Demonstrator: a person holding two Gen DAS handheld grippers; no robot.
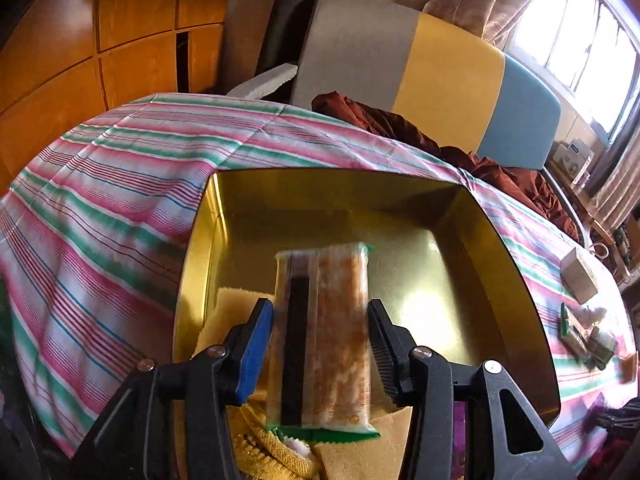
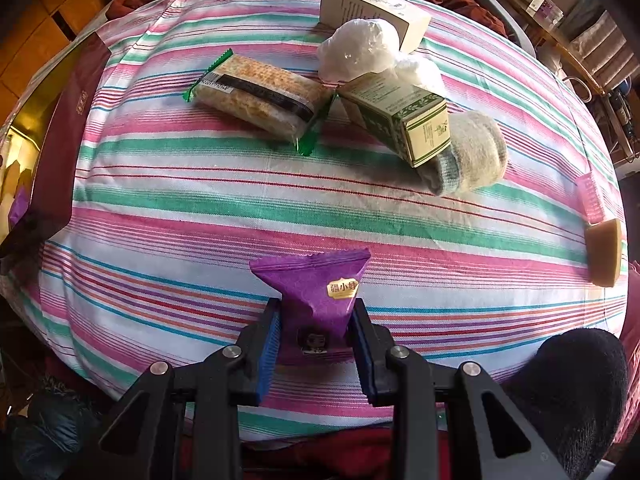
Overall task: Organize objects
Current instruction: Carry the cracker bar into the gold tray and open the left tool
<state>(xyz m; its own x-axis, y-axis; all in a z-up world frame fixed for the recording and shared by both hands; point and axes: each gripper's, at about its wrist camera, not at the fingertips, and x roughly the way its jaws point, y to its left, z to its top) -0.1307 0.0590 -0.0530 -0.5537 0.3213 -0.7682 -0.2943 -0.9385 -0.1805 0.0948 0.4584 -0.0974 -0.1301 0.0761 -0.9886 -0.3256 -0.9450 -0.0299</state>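
a clear cracker packet (image 1: 323, 336) with green ends and a black stripe lies lengthwise inside the gold-lined box (image 1: 516, 264). a purple snack pouch (image 2: 316, 296) stands pinched at 6 o'clock; a second cracker packet (image 2: 260, 94) lies at 11 o'clock.

Strong daylight floods in through the blown-out white window panes (image 1: 576, 32) at upper right. It glares off the shiny gold metal tin (image 1: 436, 312), leaving a white hotspot on its floor. Fisheye bending curves the pink-and-green striped cloth (image 2: 320, 200); frame corners fall dark, edges smear softly.
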